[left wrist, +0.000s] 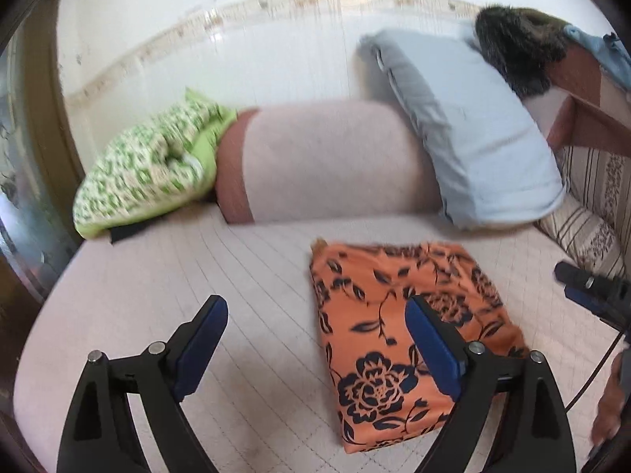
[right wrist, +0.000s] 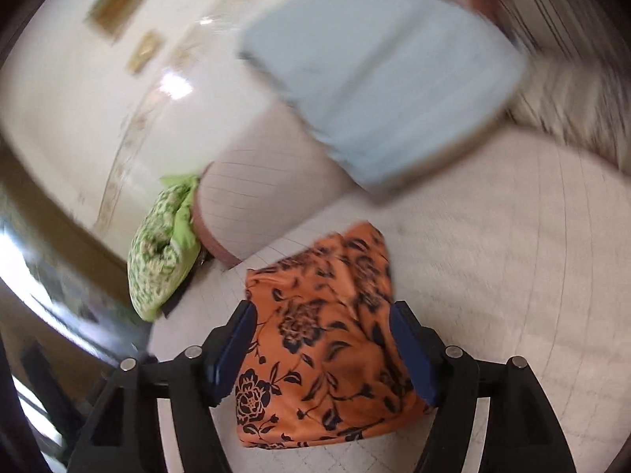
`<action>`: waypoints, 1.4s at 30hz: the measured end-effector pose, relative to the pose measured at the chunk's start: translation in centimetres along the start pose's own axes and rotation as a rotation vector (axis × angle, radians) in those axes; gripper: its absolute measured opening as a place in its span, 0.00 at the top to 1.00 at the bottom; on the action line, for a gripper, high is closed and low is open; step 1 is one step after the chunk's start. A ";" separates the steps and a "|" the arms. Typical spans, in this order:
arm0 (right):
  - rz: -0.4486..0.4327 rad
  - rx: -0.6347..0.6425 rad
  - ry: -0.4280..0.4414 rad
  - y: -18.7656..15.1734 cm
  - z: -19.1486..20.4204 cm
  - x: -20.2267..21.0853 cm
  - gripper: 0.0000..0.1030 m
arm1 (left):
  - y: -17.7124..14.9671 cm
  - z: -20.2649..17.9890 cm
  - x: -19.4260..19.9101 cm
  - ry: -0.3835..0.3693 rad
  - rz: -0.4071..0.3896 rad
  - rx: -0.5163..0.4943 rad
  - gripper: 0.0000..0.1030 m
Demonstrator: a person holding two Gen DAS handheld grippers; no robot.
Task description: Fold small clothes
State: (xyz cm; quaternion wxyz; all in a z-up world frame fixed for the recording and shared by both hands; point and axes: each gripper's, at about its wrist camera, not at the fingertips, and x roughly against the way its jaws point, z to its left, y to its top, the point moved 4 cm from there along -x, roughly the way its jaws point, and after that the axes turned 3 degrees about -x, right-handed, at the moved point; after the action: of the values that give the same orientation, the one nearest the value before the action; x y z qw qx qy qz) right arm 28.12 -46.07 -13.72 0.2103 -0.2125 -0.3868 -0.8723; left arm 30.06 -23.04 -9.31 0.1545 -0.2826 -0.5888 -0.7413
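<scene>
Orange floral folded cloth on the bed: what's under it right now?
The orange black-flowered folded cloth lies flat on the pale quilted bedcover, which shows all around it. Whatever is directly beneath stays hidden by the cloth itself.

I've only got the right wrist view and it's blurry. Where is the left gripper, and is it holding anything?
Observer: The left gripper hangs over the bed sheet beside the orange floral cloth. Its jaws are wide apart and nothing is between them.
Operator: What's at the top end of the blue pillow? It's cut off here.
Observer: A dark furry item sits at the blue pillow's upper end, against a wooden headboard.
Operator: And that streaky patch to the right of the pillow?
Observer: That's a striped cushion with a floral band, at the bed's right edge.
</scene>
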 end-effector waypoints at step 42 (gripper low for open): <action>-0.050 0.222 -0.009 -2.0 5.4 2.5 0.29 | 0.7 -0.1 1.4 0.083 -0.027 -0.004 0.11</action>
State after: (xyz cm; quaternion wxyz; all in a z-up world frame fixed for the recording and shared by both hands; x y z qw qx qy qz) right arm 26.14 -41.26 -10.26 0.2089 -0.1819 -0.4872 -0.8282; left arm 29.29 -23.12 -7.94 0.1682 -0.2439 -0.5844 -0.7555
